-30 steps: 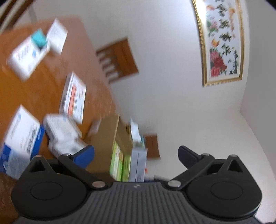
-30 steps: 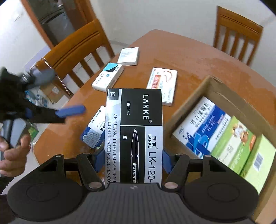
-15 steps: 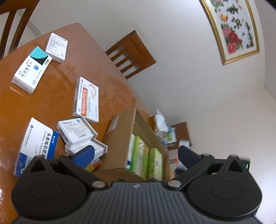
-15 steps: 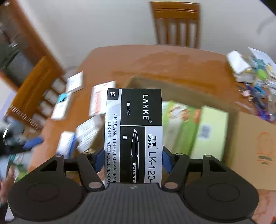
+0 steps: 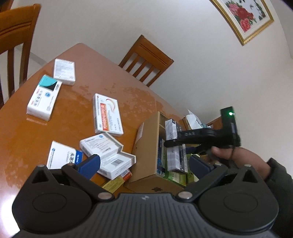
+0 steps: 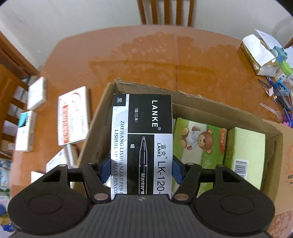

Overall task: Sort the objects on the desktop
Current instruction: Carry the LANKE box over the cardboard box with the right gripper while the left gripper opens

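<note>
Sitting on the brown wooden desk (image 5: 77, 102) are six flat white medicine cartons (image 5: 107, 114), one open brown cardboard box (image 6: 185, 102), and showing behind are two brown wooden chairs (image 5: 146, 60)

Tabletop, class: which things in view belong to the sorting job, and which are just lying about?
Job:
- marker box, held in right tool
- cardboard box
- loose medicine boxes

Lying about:
- tissue pack
- binder clips
- framed picture
- chair
</note>
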### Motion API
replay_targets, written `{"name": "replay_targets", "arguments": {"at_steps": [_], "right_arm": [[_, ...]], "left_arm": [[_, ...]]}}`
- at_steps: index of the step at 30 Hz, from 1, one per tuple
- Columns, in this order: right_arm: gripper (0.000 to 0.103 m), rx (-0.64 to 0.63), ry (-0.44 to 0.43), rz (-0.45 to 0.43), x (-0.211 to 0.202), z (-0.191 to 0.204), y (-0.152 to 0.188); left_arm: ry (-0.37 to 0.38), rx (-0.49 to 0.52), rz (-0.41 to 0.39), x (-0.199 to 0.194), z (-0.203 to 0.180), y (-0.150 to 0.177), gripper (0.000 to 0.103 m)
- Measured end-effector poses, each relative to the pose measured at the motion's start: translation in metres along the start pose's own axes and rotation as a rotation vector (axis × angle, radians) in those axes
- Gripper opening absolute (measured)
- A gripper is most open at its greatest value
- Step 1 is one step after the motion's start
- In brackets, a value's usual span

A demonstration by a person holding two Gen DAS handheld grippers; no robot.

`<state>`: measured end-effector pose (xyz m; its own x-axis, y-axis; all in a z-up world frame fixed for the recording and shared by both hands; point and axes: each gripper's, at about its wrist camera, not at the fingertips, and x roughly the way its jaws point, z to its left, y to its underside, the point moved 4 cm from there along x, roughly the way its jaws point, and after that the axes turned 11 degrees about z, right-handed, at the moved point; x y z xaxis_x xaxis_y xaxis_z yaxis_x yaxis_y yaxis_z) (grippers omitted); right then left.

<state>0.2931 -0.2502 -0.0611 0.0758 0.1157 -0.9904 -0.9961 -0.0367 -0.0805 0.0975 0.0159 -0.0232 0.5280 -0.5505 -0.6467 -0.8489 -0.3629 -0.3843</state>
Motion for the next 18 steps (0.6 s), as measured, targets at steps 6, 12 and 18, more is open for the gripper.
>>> {"name": "replay_targets", "arguments": {"at_steps": [6,12,18], "right_arm": [[0.069,0.079,-0.007,0.049,0.024,-0.003,-0.012],[0.069,0.161,-0.063,0.078,0.035,-0.001,-0.015],[0.071,0.243,-0.108,0.071,0.041,-0.002,-0.017]], "left_arm": [[-0.009,-0.050,-0.001,-0.004,0.017,0.007,0.102],[-0.004,-0.066,0.009,-0.004,0.025,0.005,0.102],[0.001,-0.059,0.008,-0.005,0.027,0.005,0.102]]}}
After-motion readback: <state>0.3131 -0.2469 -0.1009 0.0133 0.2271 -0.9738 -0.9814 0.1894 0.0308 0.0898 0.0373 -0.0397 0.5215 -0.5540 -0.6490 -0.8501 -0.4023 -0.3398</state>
